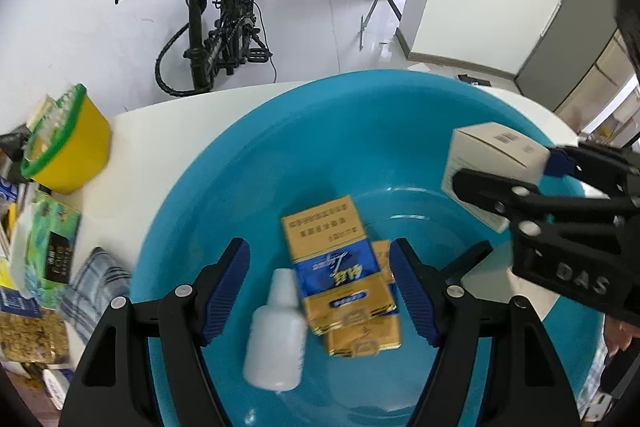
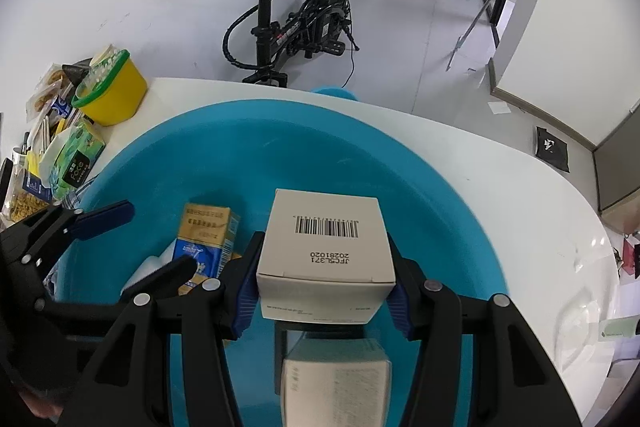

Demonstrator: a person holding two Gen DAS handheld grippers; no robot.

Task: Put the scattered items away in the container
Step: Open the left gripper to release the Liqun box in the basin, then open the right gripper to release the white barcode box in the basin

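Observation:
A blue basin (image 1: 320, 131) (image 2: 240, 147) stands on the white table. In it lie two gold and blue boxes (image 1: 340, 267) (image 2: 204, 239), one on the other. A small white bottle (image 1: 276, 339), blurred, is low between the fingers of my left gripper (image 1: 320, 291), whose pads stand clear of it. That gripper (image 2: 140, 243) is open over the basin's left half. My right gripper (image 2: 324, 267) (image 1: 516, 171) is shut on a white box with a barcode (image 2: 324, 247) (image 1: 492, 163), held above the basin. Under it a grey box (image 2: 336, 379) rests on the basin floor.
At the table's left stand a yellow tub with a green rim (image 1: 68, 151) (image 2: 112, 95), a green tissue pack (image 1: 48, 247) (image 2: 76, 159), a checked cloth (image 1: 96, 287) and snack packets. A folding bicycle (image 2: 288, 23) is parked on the floor beyond the table's curved edge.

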